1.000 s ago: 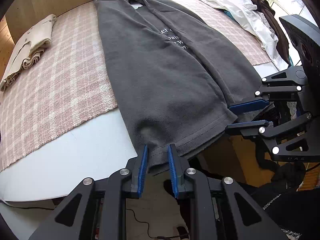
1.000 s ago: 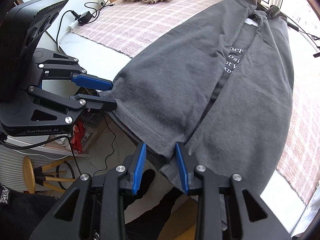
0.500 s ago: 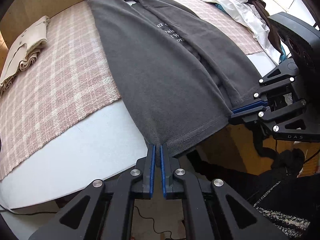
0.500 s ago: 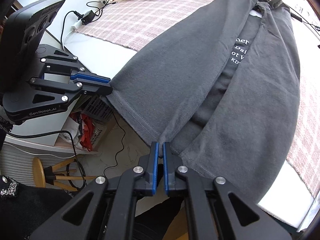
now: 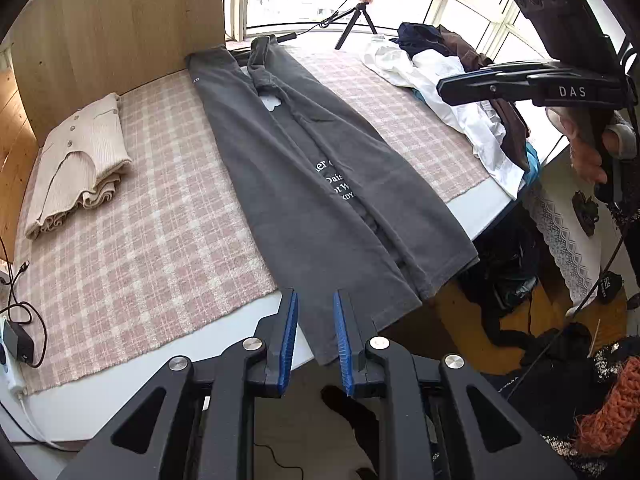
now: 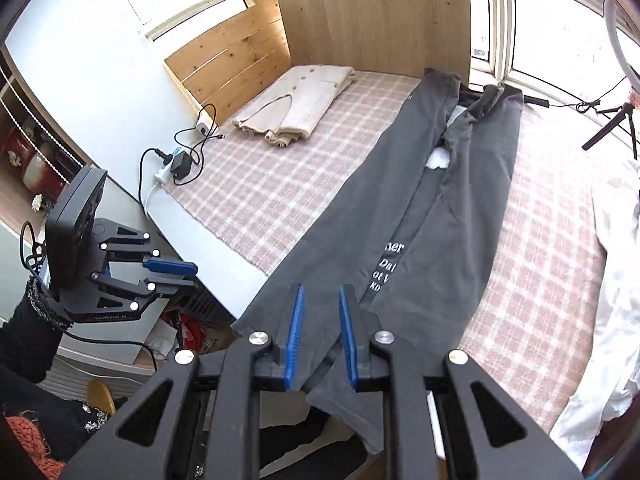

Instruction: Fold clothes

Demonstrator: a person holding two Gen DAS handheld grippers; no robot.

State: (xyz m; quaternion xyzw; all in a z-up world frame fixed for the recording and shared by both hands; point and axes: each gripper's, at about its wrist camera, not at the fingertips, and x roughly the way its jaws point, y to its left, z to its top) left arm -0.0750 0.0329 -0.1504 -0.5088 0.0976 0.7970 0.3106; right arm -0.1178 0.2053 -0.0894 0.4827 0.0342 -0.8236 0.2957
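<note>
A dark grey shirt (image 5: 320, 184) with white lettering lies lengthwise on the pink checked blanket (image 5: 140, 240), both long sides folded in toward the middle. Its hem hangs slightly over the near bed edge. My left gripper (image 5: 315, 300) hovers above the hem's left corner; its jaws are opening and the blue pads hold nothing. My right gripper (image 6: 320, 296) hovers above the shirt (image 6: 420, 220) near the hem's other side, jaws also opening with no cloth pinched. Each gripper shows in the other's view: the right gripper (image 5: 440, 86) high at the right, the left gripper (image 6: 195, 274) low at the left.
A folded cream knit (image 5: 80, 160) rests by the wooden headboard. A heap of white and dark clothes (image 5: 448, 92) covers the blanket's right side. A ring-light tripod (image 5: 360, 12) stands at the window. A power strip and charger (image 6: 176, 164) lie on the bed's left edge.
Half a second ago both grippers were shut on the shirt's hem. Now both have let go, opened a little and risen well above the bed; the hem lies loose.
</note>
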